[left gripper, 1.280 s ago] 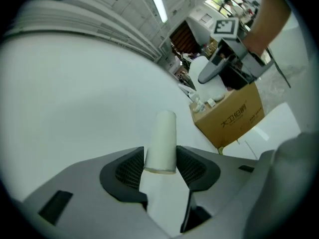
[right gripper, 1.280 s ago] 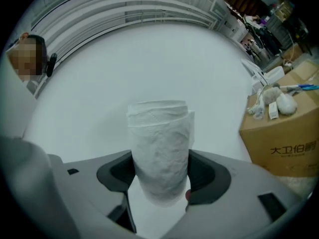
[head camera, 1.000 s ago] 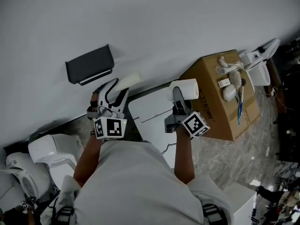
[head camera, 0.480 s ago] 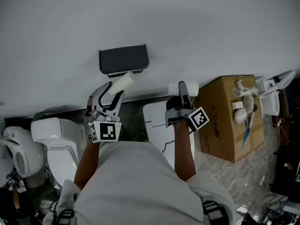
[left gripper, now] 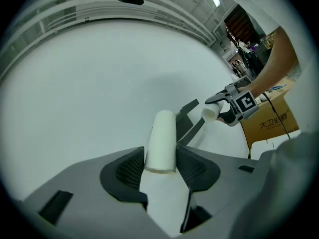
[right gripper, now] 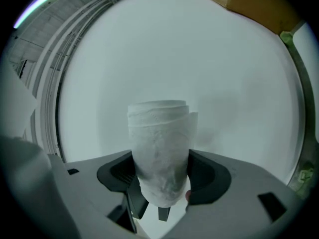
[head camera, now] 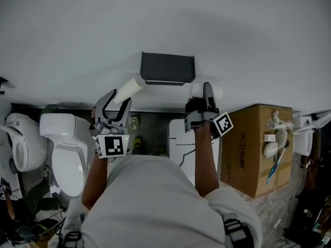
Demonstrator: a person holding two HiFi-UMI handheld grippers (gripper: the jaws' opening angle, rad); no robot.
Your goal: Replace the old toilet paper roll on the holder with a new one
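A black holder is fixed to the white wall, with no roll on it. My left gripper is shut on a bare pale tube, the old roll's core, just left of and below the holder. In the left gripper view the tube sticks out between the pads, with the holder beyond it. My right gripper is shut on a white toilet paper roll just right of the holder. In the right gripper view this roll stands between the jaws against the bare wall.
A white toilet stands at the lower left, with a second one at the left edge. A cardboard box with small items on top stands at the right. A white panel lies below the holder.
Both grippers have swung toward the wall holder, which now sits between them at the view's centre. The right gripper has rolled. Both grips are unchanged.
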